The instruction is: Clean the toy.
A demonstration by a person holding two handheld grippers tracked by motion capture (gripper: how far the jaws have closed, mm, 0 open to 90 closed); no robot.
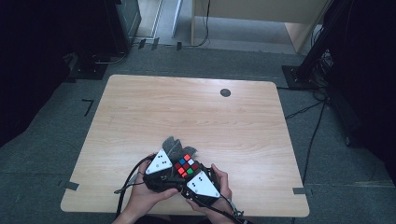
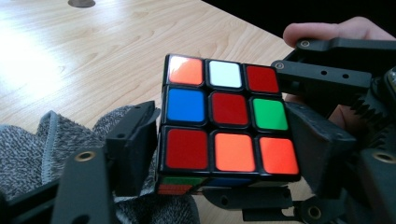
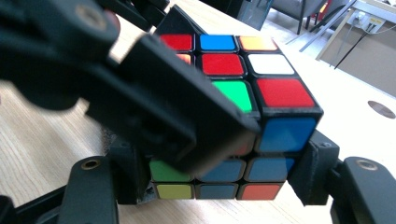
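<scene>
Lower centre of the high view: right claw [image 1: 189, 176] grips puzzle cube [image 1: 186, 166]. Left claw [image 1: 172, 173] brackets it w/ slack, not clamped. Grey cloth [image 1: 173, 145] on counter [image 1: 187, 112] just behind.

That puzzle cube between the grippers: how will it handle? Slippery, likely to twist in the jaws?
The puzzle cube looks rigid, so it probably won't squash. Its glossy stickers catch glare, so the faces may be slick under the pads. The seams between its rows suggest layers could turn if the left gripper and right gripper pull unevenly. With flat sides, it shouldn't roll.
</scene>
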